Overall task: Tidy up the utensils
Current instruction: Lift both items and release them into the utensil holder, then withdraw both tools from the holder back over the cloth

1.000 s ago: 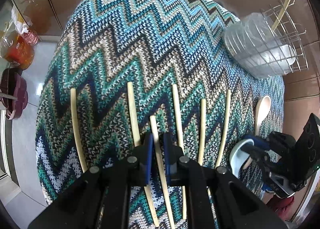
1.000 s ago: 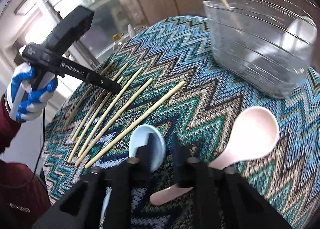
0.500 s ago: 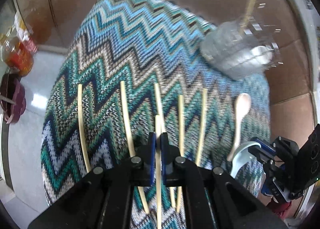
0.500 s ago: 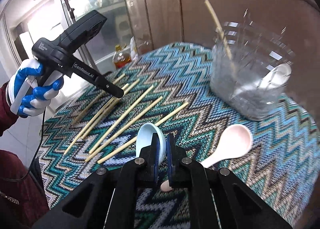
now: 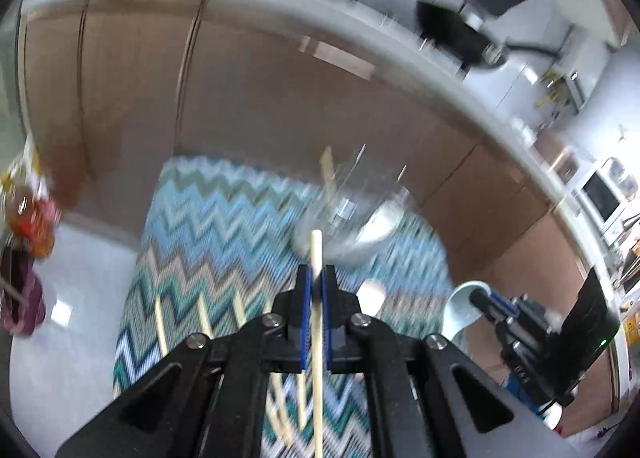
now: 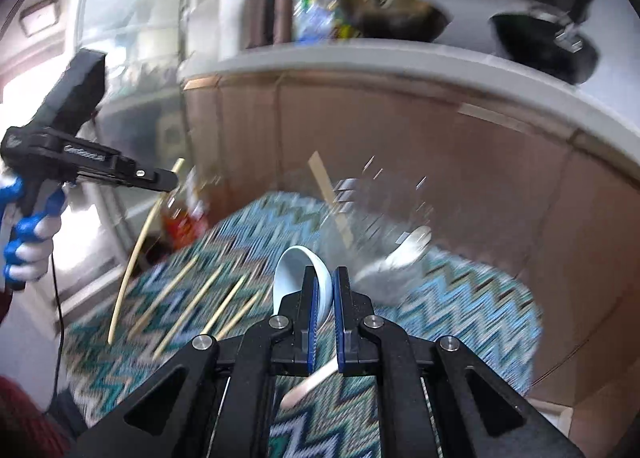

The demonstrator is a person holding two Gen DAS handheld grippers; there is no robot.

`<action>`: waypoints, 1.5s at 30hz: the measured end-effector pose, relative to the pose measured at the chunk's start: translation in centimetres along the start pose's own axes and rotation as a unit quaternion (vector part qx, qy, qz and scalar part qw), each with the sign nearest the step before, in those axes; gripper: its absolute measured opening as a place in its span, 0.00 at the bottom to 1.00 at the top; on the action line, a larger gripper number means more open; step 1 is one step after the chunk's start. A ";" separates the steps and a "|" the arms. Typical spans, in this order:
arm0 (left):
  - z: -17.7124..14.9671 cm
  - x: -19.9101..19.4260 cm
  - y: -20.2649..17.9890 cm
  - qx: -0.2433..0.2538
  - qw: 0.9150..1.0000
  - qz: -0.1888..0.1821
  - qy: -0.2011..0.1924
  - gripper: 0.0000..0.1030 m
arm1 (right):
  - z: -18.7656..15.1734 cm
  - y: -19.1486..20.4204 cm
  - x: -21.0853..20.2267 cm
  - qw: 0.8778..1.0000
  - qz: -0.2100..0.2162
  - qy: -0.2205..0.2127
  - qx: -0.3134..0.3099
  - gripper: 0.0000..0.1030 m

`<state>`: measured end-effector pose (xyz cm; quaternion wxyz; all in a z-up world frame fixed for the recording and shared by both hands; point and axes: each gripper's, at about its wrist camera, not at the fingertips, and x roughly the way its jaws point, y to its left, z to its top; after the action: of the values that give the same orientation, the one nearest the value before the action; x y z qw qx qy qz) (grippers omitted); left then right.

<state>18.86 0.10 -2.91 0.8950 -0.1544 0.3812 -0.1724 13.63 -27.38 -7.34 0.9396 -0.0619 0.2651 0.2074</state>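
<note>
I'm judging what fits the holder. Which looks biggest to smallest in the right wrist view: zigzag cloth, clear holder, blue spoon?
1. zigzag cloth
2. clear holder, though blur smears its edges
3. blue spoon, which sits nearest the camera in the right gripper, so it looks larger than it is

Both wrist cameras look forward and down from above, sharing the zigzag tablecloth (image 5: 224,225), clear container (image 6: 380,225) and cabinets (image 5: 260,97).

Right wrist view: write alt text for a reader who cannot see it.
The right gripper is shut on a pale blue spoon, held above a zigzag-patterned cloth where several chopsticks lie. At left, the left gripper holds one chopstick in the air. Behind, blurred, a clear container already holds a chopstick and a white spoon.
</note>
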 end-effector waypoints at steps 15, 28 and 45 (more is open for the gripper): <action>10.8 4.1 -7.3 0.033 0.970 0.019 -0.239 0.04 | 7.4 -5.8 3.6 0.971 -0.167 -0.165 0.037 0.08; 9.2 14.8 -6.6 0.061 0.955 0.080 -0.280 0.05 | 4.4 -6.4 13.2 0.967 -0.207 -0.151 -0.001 0.12; 7.3 6.9 -6.2 0.088 0.952 0.108 -0.273 0.42 | 4.9 -4.6 6.2 0.964 -0.206 -0.169 0.009 0.33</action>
<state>27.49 -7.31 0.08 0.9882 -0.0746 0.1202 -0.0589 22.64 -28.24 -6.41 0.9936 -0.0711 0.0863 0.0141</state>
